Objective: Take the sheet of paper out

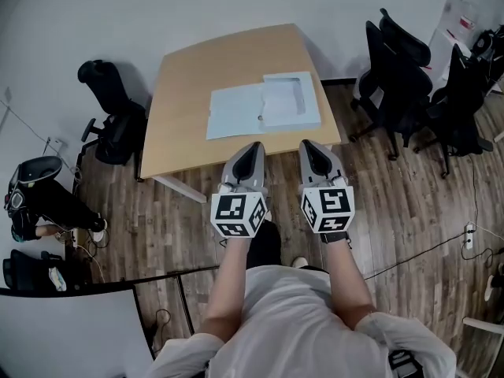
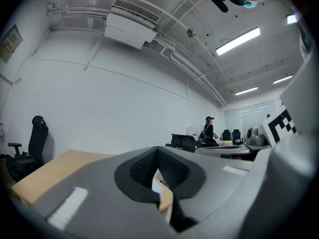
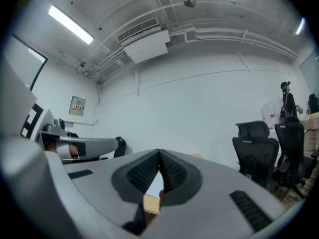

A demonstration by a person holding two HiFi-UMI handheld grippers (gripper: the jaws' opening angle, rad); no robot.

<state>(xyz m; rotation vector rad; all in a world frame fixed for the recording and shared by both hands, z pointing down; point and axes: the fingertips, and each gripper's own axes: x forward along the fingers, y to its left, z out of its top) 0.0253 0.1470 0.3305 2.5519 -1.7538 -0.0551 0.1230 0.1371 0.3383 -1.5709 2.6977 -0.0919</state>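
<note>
A pale blue folder [image 1: 264, 105] lies open on the wooden table [image 1: 189, 85], toward its near right side. A white sheet of paper [image 1: 234, 111] rests on its left half, and the right half [image 1: 291, 99] has a raised rim. My left gripper [image 1: 253, 150] and right gripper [image 1: 309, 146] hover side by side just short of the table's near edge, pointing level toward the folder. Both are shut with nothing between the jaws. The left gripper view shows its pads [image 2: 169, 168] meeting, with the table edge [image 2: 45, 176] behind. The right gripper view shows its pads [image 3: 172, 173] closed as well.
A black office chair [image 1: 110, 116] stands at the table's left, and several more [image 1: 402, 77] stand at the right. A seated person [image 1: 39, 203] is at the far left on the wood floor. Cables [image 1: 441, 246] run across the floor at the right.
</note>
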